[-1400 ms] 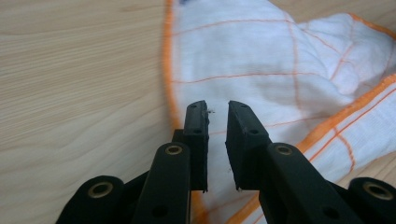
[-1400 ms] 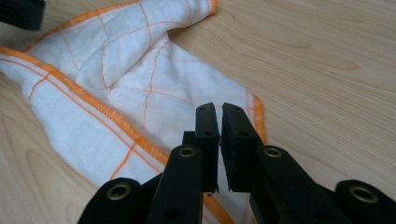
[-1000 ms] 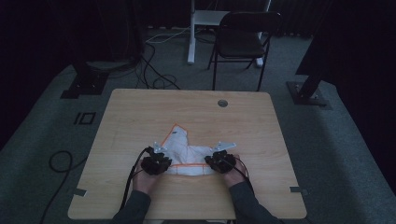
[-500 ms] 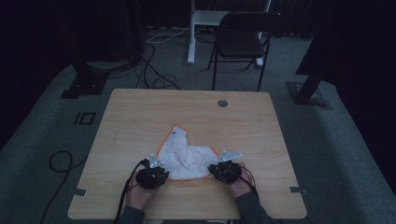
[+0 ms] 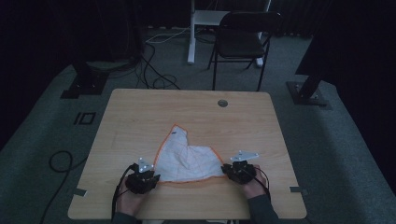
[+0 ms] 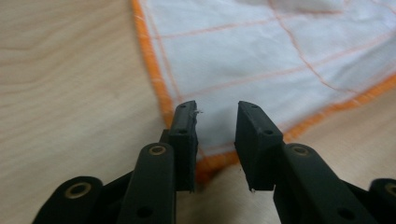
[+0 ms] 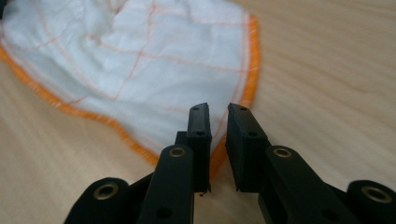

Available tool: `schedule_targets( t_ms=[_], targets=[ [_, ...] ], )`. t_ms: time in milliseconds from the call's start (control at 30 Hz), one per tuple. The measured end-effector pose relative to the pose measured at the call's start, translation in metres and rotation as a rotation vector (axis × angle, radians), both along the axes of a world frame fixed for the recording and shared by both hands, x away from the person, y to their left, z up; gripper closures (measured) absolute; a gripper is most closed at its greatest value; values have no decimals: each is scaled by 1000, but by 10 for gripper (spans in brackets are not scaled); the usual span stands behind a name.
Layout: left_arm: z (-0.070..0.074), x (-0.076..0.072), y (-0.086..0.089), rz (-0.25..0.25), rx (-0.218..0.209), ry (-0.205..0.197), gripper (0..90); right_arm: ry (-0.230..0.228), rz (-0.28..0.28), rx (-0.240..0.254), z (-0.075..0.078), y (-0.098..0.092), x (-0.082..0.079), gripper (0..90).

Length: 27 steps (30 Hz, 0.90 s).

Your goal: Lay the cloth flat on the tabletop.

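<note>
The white cotton cloth with thin orange grid lines and an orange stitched hem [image 5: 189, 161] lies on the pale wooden table [image 5: 140, 116], spread between the two grippers with its long near edge running from one to the other, parallel to the person's side of the table. A folded peak of it rises away from them toward the far side.

The left gripper [image 5: 143, 176] sits at the cloth's near left corner. In the left gripper view that corner [image 6: 212, 158] lies flat on the wood directly under and between the jaws, which stand moderately apart and have just been opening; the pads are clear of the fabric, so nothing is gripped.

The right gripper [image 5: 240, 170] sits at the near right corner. In the right gripper view the hem [image 7: 219, 154] runs under the gap between the jaws, which are only narrowly parted and have also just been opening; no fabric appears to be pinched between the pads.

From each claw, the body of the cloth lies ahead and inward, toward the other claw. Each hand is nearest its own corner, so any new grip would likely fall on the corner straight ahead of it, and the taut near hem is the axis along which the two would pull.

A black folding chair [image 5: 243, 39] stands well beyond the table's far edge.
</note>
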State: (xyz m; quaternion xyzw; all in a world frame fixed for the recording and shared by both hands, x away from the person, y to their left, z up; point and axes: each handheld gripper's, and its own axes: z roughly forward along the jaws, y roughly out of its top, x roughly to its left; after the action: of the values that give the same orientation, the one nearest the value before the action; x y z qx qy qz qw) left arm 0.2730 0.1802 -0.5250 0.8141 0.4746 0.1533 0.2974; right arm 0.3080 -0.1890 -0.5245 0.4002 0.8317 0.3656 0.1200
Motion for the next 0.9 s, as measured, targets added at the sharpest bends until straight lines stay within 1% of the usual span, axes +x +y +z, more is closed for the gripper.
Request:
schedule_targets(
  t_ms=[33, 67, 100, 133, 167, 200, 233, 267, 300, 333, 367, 400, 433, 467, 500, 533, 567, 600, 633, 667, 700, 733, 767, 800, 833, 867, 900],
  targets=[
    [0, 0, 0, 0, 0, 0, 684, 0, 0, 0, 0, 0, 0, 797],
    [1, 5, 1, 14, 2, -10, 678, -17, -4, 3, 2, 0, 4, 789],
    [1, 5, 1, 14, 2, -10, 676, -17, -4, 3, 2, 0, 4, 789],
    [3, 10, 2, 19, 11, -18, 670, -33, -15, -1, 4, 2, 10, 764],
    [3, 10, 2, 19, 11, -18, 670, -37, -17, -1, 5, 2, 12, 758],
    [6, 18, 1, 23, 9, -30, 667, -50, -22, 5, 5, 4, 16, 758],
    [6, 18, 1, 23, 9, -30, 664, -50, -22, 5, 5, 4, 16, 758],
    [9, 22, 1, 22, 14, -41, 659, -61, -31, 12, 5, 8, 26, 757],
    [11, 24, 0, 21, 12, -47, 659, -61, -31, 12, 5, 8, 26, 757],
    [15, 32, -1, 21, 15, -57, 653, -57, -41, 18, 4, 12, 34, 757],
    [15, 32, -1, 21, 15, -57, 650, -57, -41, 18, 4, 12, 34, 757],
    [17, 40, -2, 27, 15, -64, 644, -55, -50, 21, 3, 17, 43, 754],
    [17, 40, -2, 27, 15, -64, 635, -55, -50, 21, 3, 17, 43, 754],
    [18, 48, -2, 31, 13, -74, 617, -48, -50, 17, 1, 23, 51, 754],
    [18, 48, -2, 31, 13, -74, 607, -48, -50, 17, 1, 23, 51, 754],
    [19, 57, -4, 37, 10, -74, 602, -44, -51, 16, 0, 29, 58, 746],
    [19, 57, -4, 37, 10, -74, 600, -44, -49, 10, -1, 31, 61, 742],
    [19, 66, -5, 44, 8, -73, 598, -39, -53, 10, -2, 34, 65, 729],
    [19, 66, -5, 44, 8, -73, 595, -39, -53, 10, -2, 34, 65, 729],
    [17, 76, -6, 57, 5, -67, 593, -29, -59, 11, -2, 38, 73, 705],
    [17, 76, -6, 57, 5, -67, 588, -29, -59, 11, -2, 38, 73, 705],
    [14, 85, -8, 64, 4, -53, 585, -23, -63, 5, -3, 43, 80, 684],
    [14, 85, -8, 64, 4, -53, 585, -23, -63, 5, -3, 43, 80, 684],
    [10, 92, -10, 67, 8, -43, 584, -16, -62, -3, -3, 47, 86, 669],
    [10, 92, -10, 67, 8, -43, 583, -16, -62, -3, -3, 47, 86, 669],
    [5, 97, -12, 73, 20, -31, 584, -11, -52, -11, -5, 52, 90, 652],
    [5, 97, -12, 73, 20, -31, 584, -11, -52, -11, -5, 52, 90, 652]
  ],
)
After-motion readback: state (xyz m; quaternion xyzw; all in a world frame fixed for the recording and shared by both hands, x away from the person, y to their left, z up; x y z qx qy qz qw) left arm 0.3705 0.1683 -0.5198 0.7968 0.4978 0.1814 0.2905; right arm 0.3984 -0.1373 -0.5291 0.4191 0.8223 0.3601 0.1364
